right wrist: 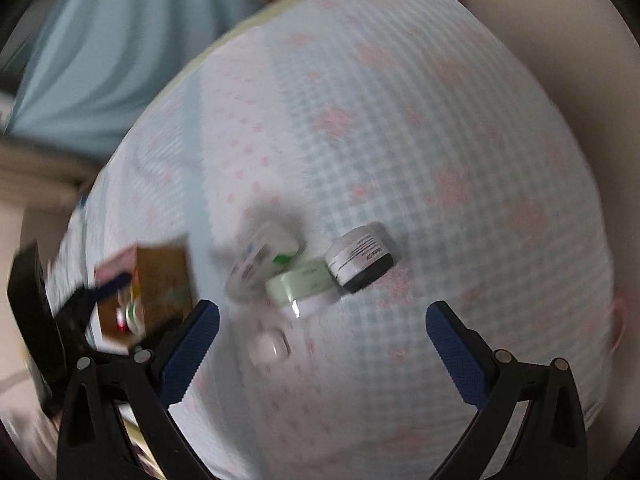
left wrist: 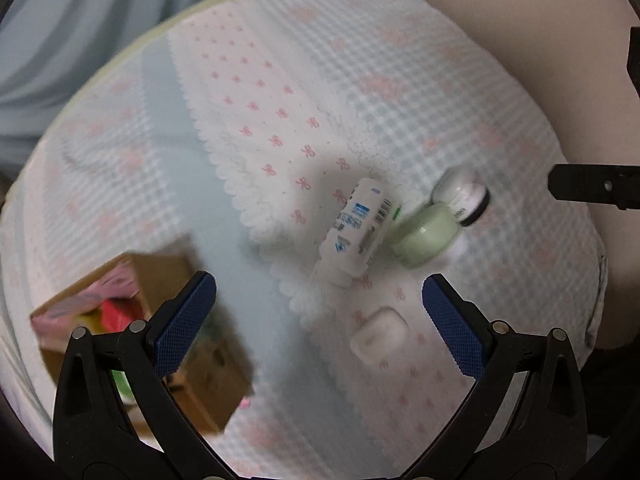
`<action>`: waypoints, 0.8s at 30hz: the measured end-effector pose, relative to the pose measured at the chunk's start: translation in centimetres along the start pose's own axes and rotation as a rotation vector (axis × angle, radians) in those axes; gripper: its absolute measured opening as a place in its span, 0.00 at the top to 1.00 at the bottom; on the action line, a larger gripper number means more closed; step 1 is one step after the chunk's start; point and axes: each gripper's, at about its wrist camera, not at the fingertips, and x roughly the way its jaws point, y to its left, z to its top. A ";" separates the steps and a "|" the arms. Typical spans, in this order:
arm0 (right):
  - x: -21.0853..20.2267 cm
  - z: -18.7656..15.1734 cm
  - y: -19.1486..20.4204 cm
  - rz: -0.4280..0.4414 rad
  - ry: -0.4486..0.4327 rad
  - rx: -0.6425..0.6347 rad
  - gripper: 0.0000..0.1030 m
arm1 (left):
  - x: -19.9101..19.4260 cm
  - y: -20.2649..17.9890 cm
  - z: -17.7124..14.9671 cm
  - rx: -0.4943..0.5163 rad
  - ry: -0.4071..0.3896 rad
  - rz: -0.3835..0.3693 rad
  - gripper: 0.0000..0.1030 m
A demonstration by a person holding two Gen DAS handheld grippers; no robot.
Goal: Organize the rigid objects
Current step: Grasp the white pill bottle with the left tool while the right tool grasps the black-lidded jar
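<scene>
A white bottle with a blue label [left wrist: 354,232] lies on its side on the patterned cloth. Beside it lie a pale green jar [left wrist: 425,236] and a white jar with a black lid [left wrist: 464,196]. A small white case [left wrist: 378,336] lies nearer me. My left gripper [left wrist: 318,324] is open and empty, hovering above the case. In the right wrist view my right gripper [right wrist: 322,354] is open and empty, with the bottle [right wrist: 262,260], green jar [right wrist: 302,286], black-lidded jar [right wrist: 362,260] and case [right wrist: 269,346] ahead of it.
An open cardboard box [left wrist: 160,328] holding colourful items stands at the left on the cloth [left wrist: 280,80]; it also shows in the right wrist view [right wrist: 154,288]. The right gripper's finger [left wrist: 592,188] shows at the right edge. Blue fabric [left wrist: 80,20] lies behind.
</scene>
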 end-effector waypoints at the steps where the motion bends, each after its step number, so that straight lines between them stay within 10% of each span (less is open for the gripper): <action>1: 0.7 0.3 -0.4 0.002 0.006 0.044 0.00 | 1.0 0.1 0.6 0.005 0.012 -0.009 0.02; 11: 7.9 2.2 -3.9 0.026 0.064 0.452 0.11 | 8.2 -1.2 5.0 0.103 0.162 -0.117 0.12; 24: 11.8 2.2 -5.1 -0.052 0.113 0.638 0.42 | 13.1 -2.7 4.7 0.145 0.294 -0.172 0.32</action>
